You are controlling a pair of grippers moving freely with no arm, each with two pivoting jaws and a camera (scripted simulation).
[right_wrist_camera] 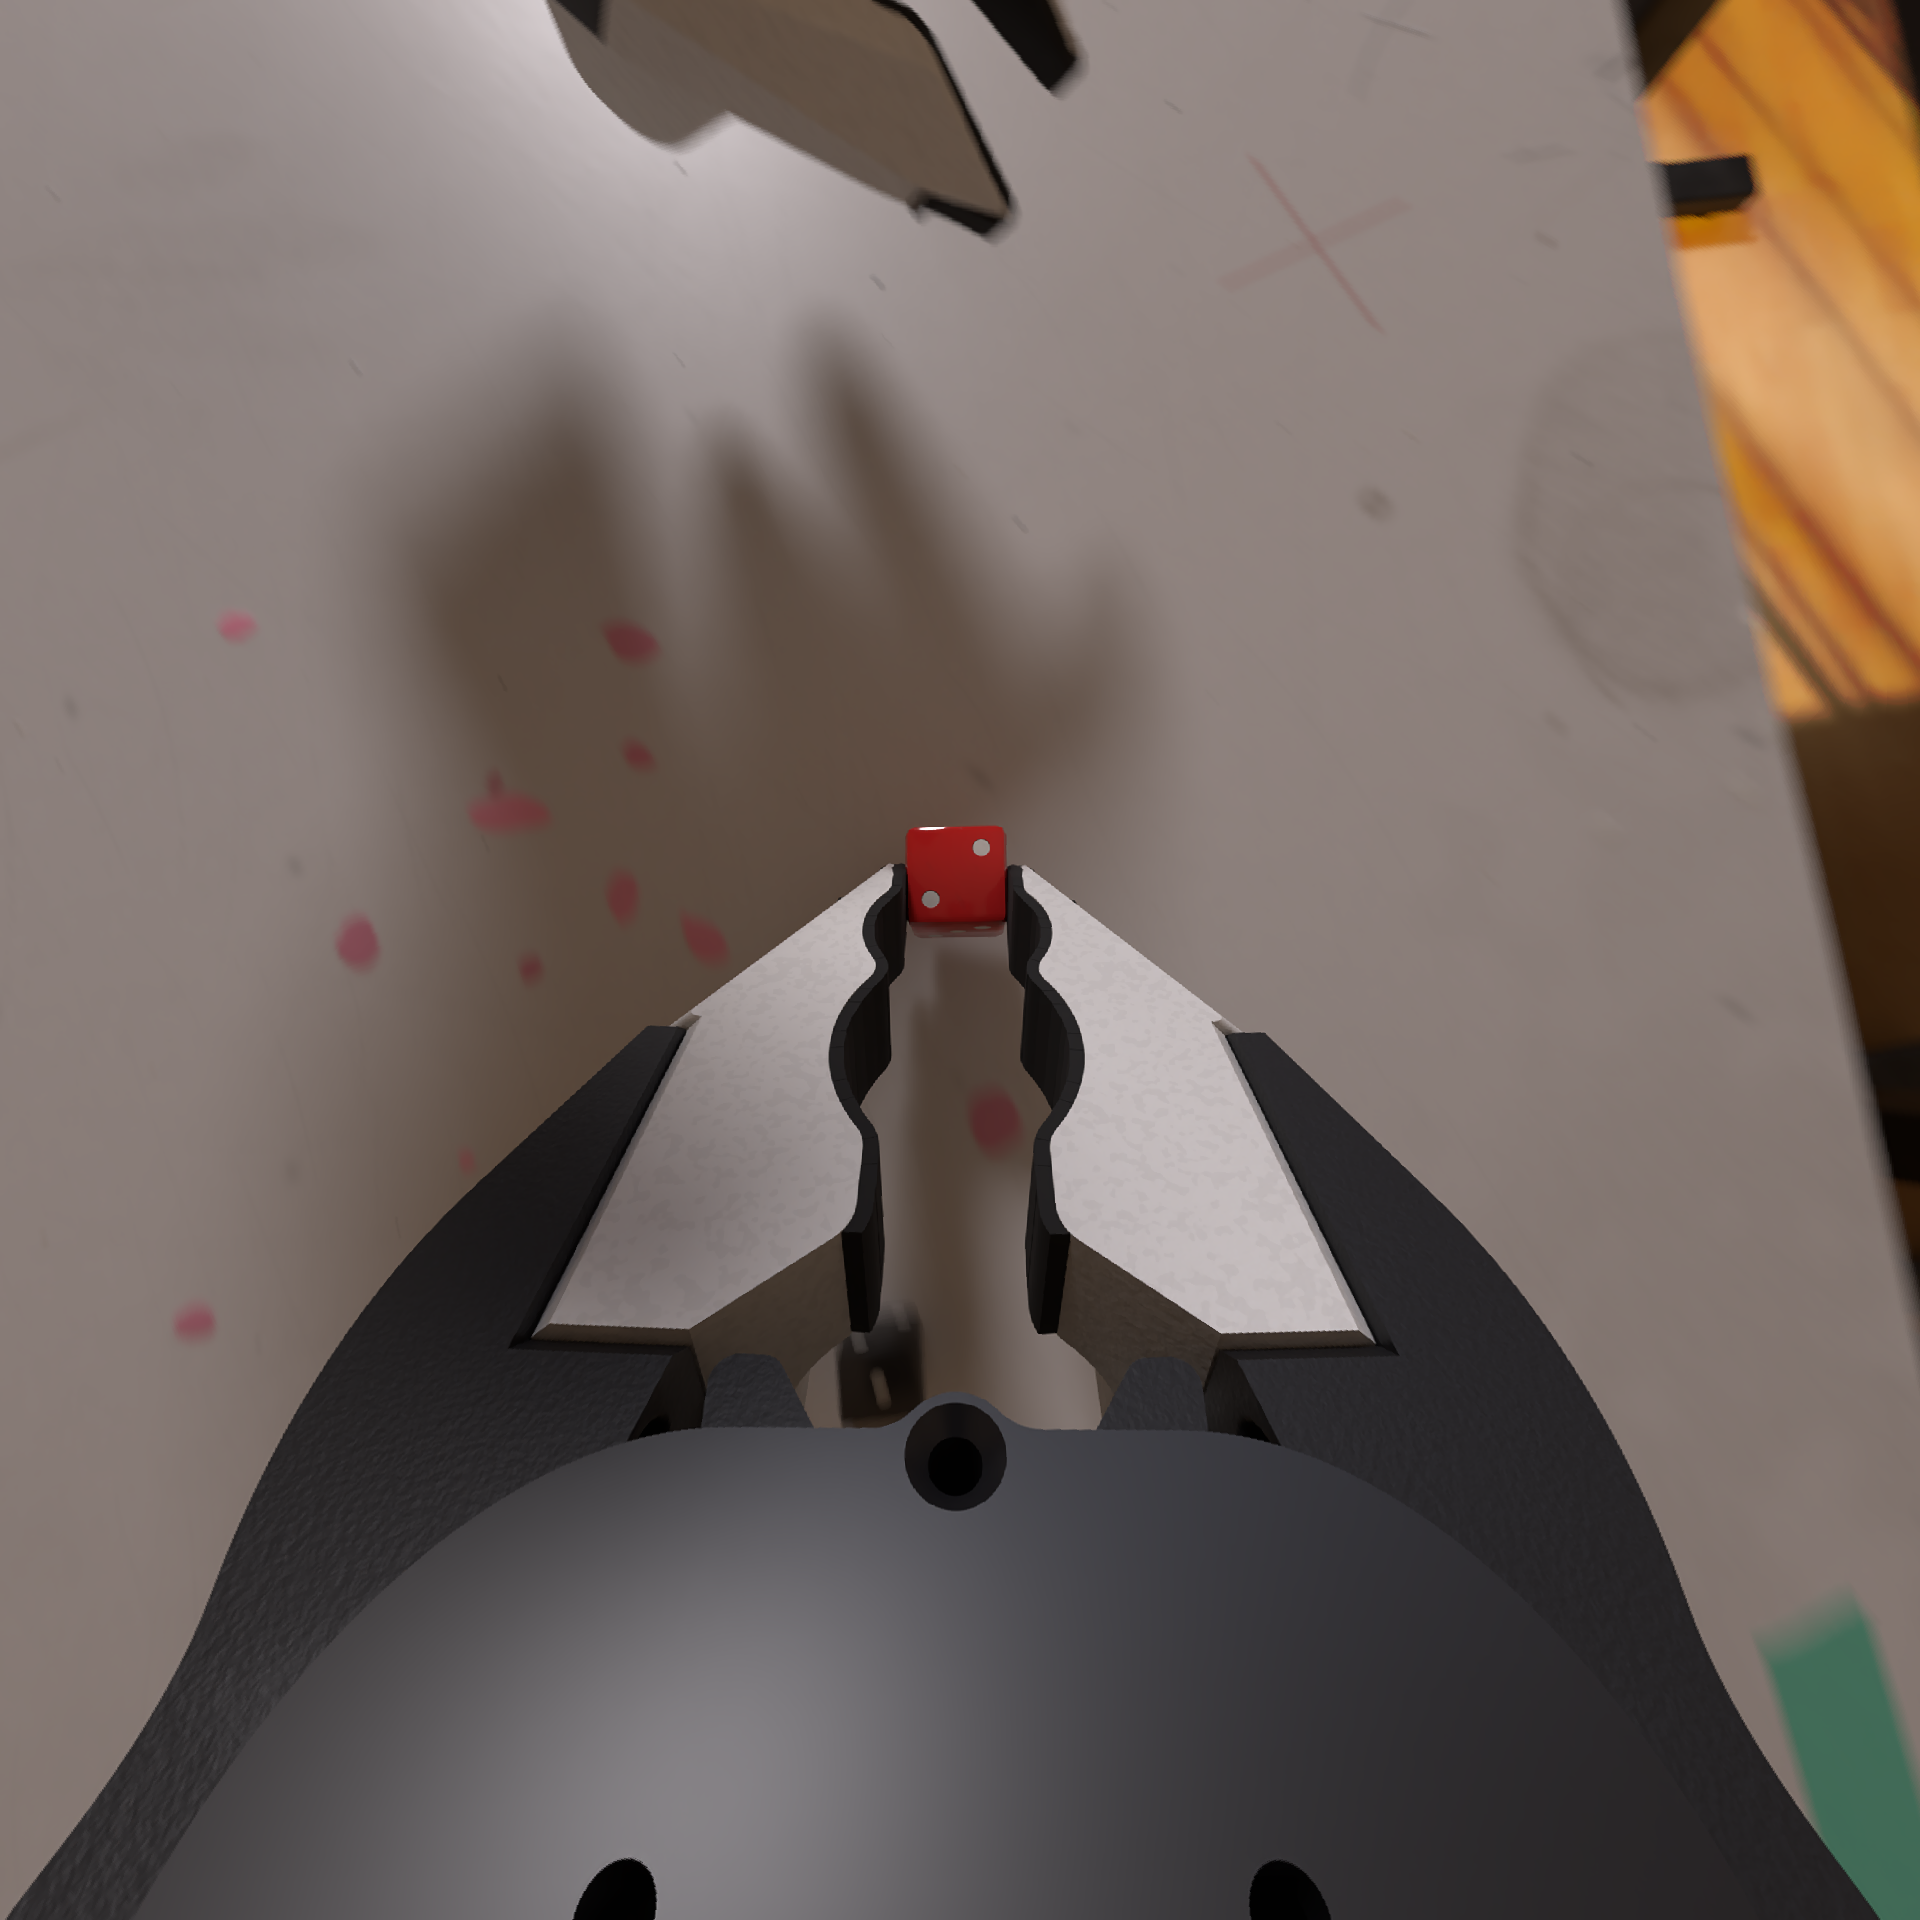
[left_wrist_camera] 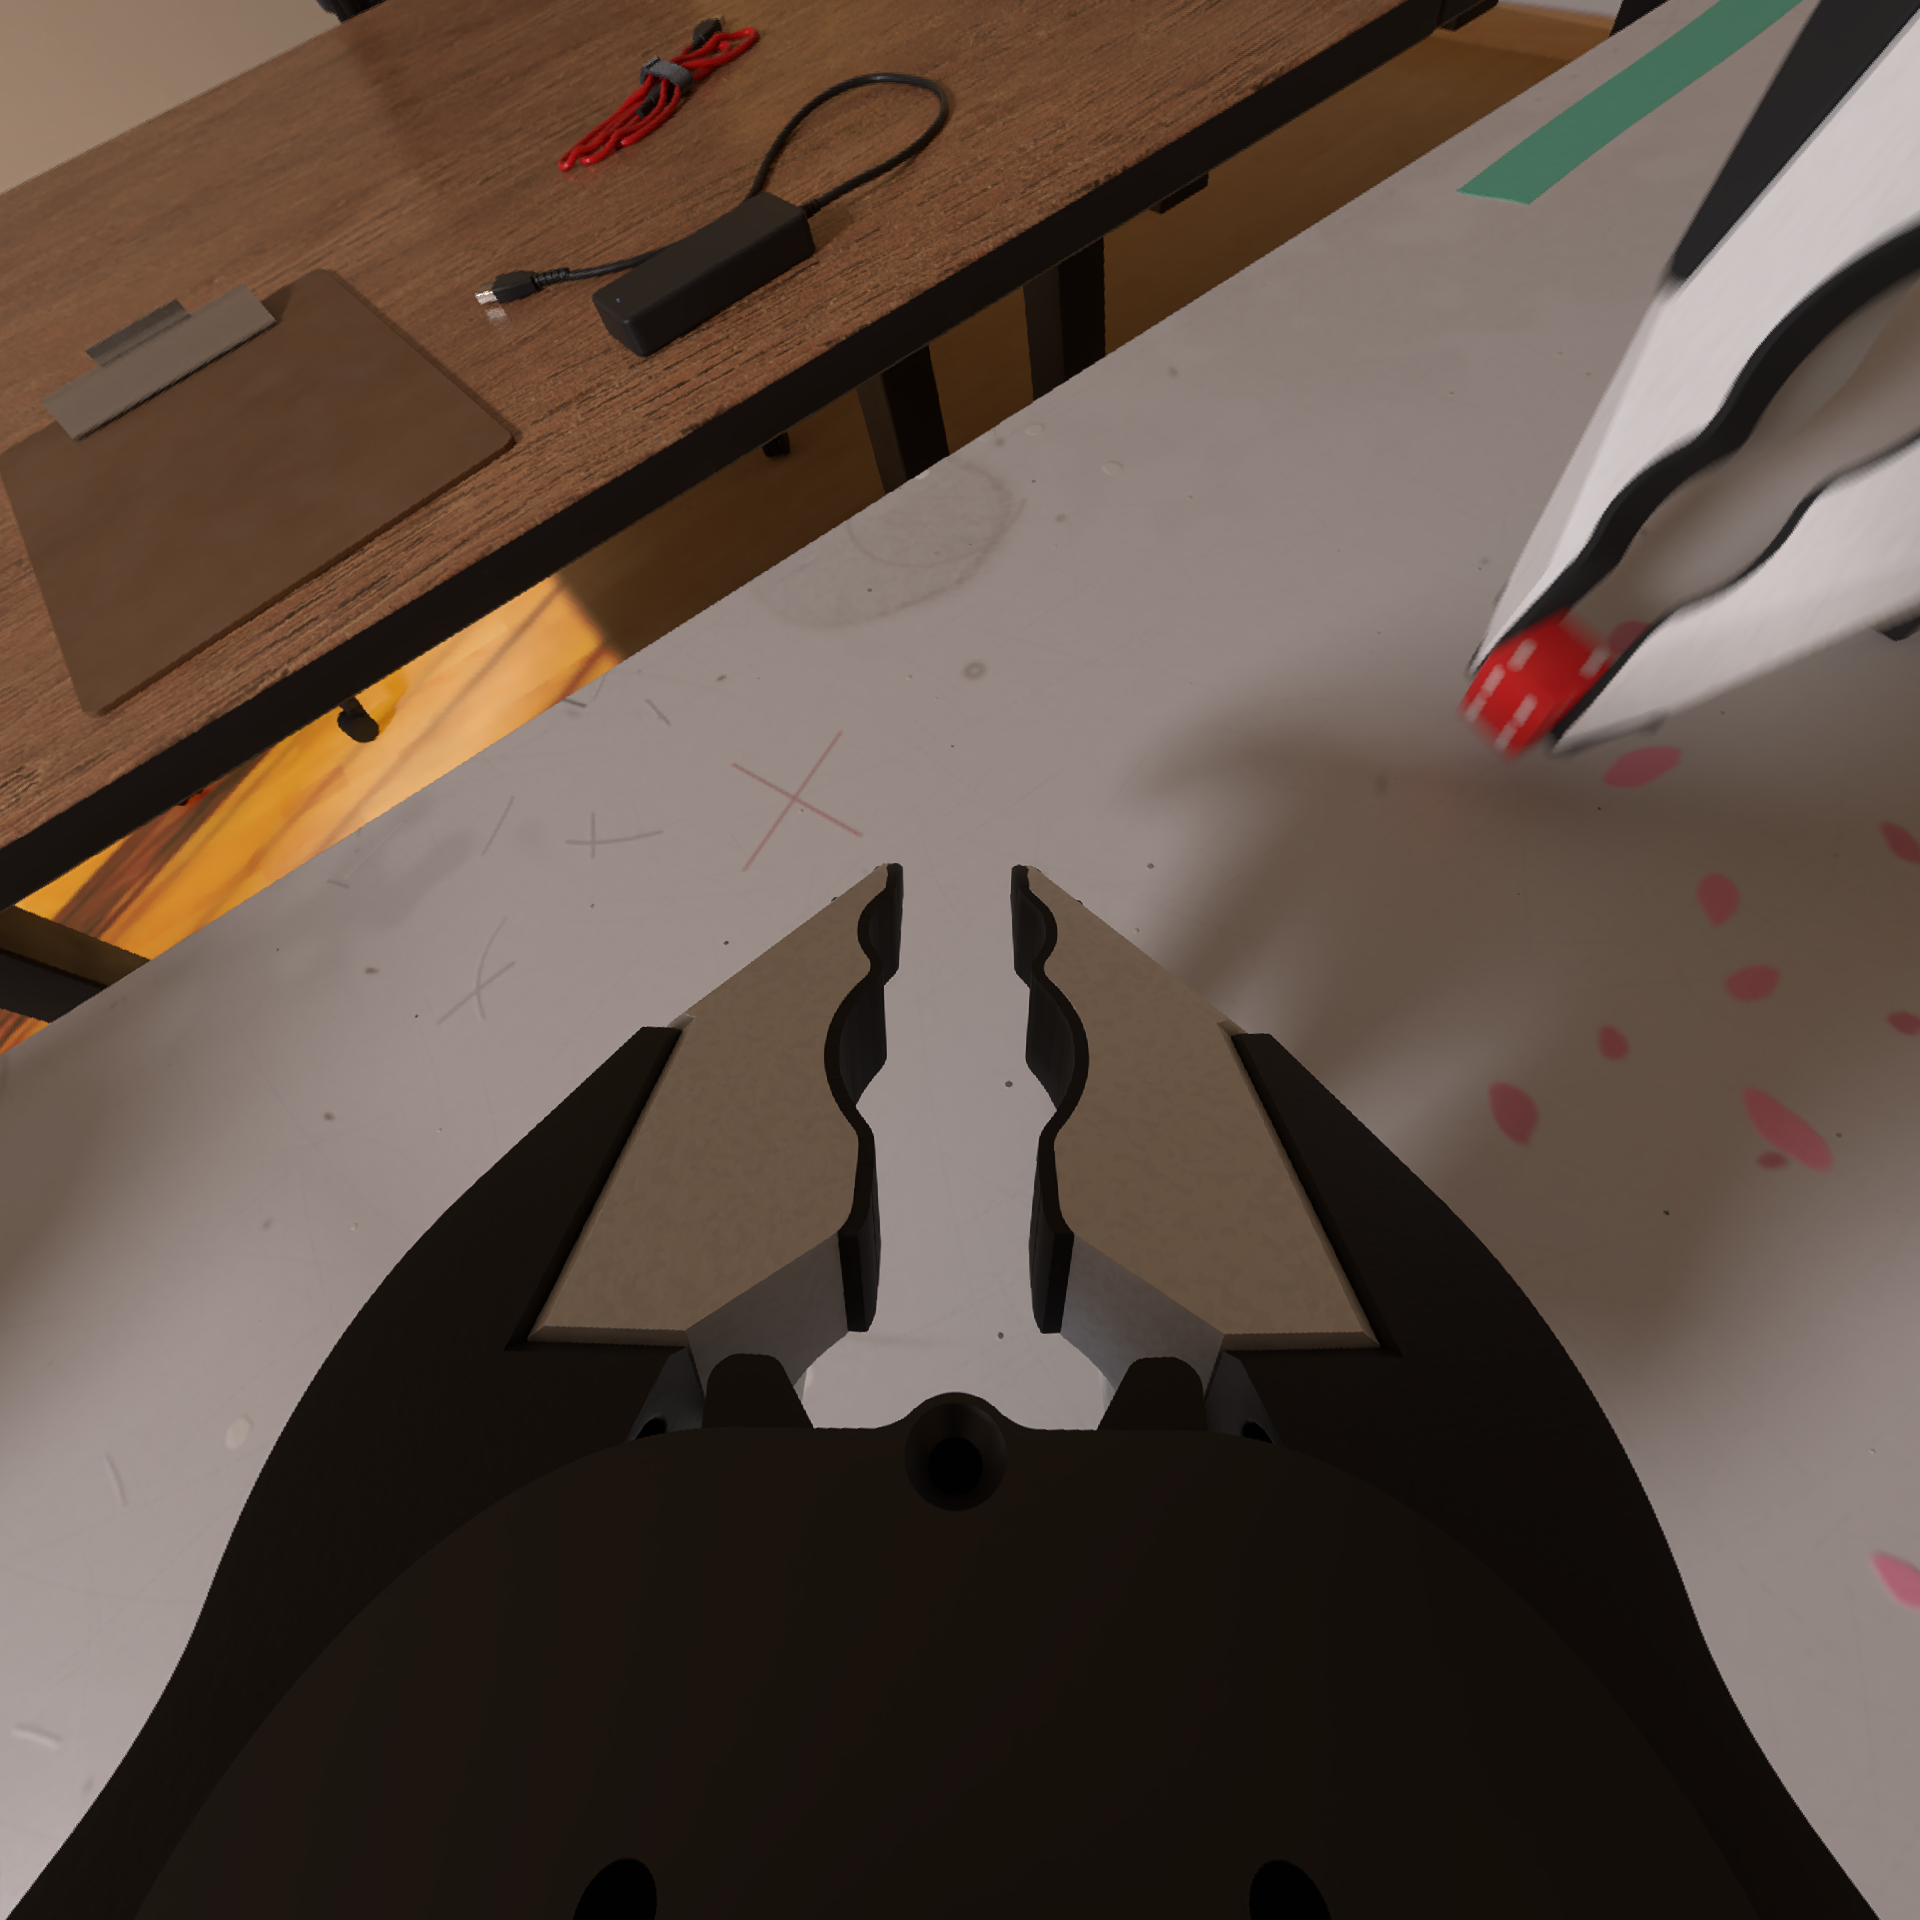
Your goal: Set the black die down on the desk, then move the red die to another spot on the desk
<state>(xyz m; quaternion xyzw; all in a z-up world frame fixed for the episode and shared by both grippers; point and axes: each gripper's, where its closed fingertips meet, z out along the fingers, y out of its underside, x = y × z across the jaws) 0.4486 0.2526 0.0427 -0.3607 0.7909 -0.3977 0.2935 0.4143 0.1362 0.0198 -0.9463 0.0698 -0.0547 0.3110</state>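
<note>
Two grippers hang over a pale grey tabletop (left_wrist_camera: 1195, 582), and only one carries anything. The right gripper (right_wrist_camera: 954, 896) has its jaws closed narrowly on the red die (right_wrist_camera: 956, 871), which sits pinched at the very fingertips; white pips show on its near face. In the left wrist view the same red die (left_wrist_camera: 1525, 681) appears blurred at the tip of the right gripper (left_wrist_camera: 1558, 691), lifted just clear of the tabletop. The left gripper (left_wrist_camera: 956, 883) holds nothing, its jaws standing a narrow gap apart with bare tabletop showing between them. The black die cannot be clearly made out in either view.

Near the red die the tabletop is spotted with pink marks (right_wrist_camera: 358, 943), and soft shadows of the grippers fall beyond it. Farther from the die lie a faint red cross (left_wrist_camera: 798, 800), thin scratches and a strip of green tape (left_wrist_camera: 1621, 104).

Well beyond the red die, across a gap showing orange wooden floor, stands a brown wooden desk (left_wrist_camera: 1039, 239) with a dark edge. On it lie a brown clipboard (left_wrist_camera: 249, 478), a black adapter with its cable (left_wrist_camera: 707, 272) and a bundled red cord (left_wrist_camera: 660, 94).
</note>
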